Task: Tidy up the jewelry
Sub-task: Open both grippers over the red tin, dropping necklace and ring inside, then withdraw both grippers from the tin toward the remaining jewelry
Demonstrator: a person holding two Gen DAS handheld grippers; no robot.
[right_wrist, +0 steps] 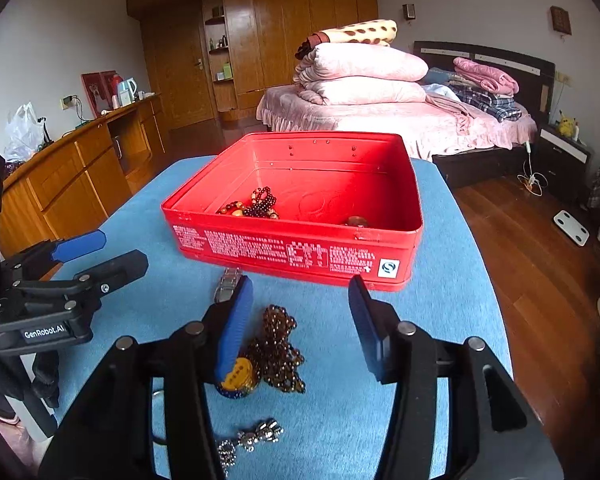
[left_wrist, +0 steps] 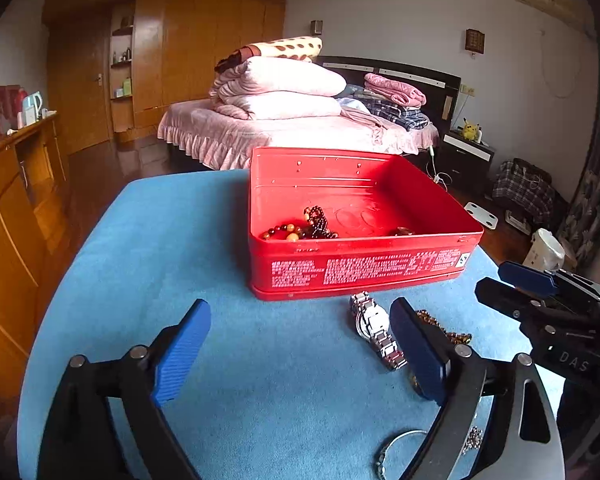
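Dark and amber bead bracelets (right_wrist: 256,204) are seen lying inside the open red tin (right_wrist: 300,246), which is set on the blue-covered counter (left_wrist: 220,340); just in front of the tin, a silver watch (left_wrist: 374,330) and a heap of brown beads (right_wrist: 278,350) are laid on the cloth. The left gripper (left_wrist: 300,354) is held with fingers wide apart above the cloth beside the watch; the right gripper (right_wrist: 300,324) is likewise spread, empty, over the brown beads.
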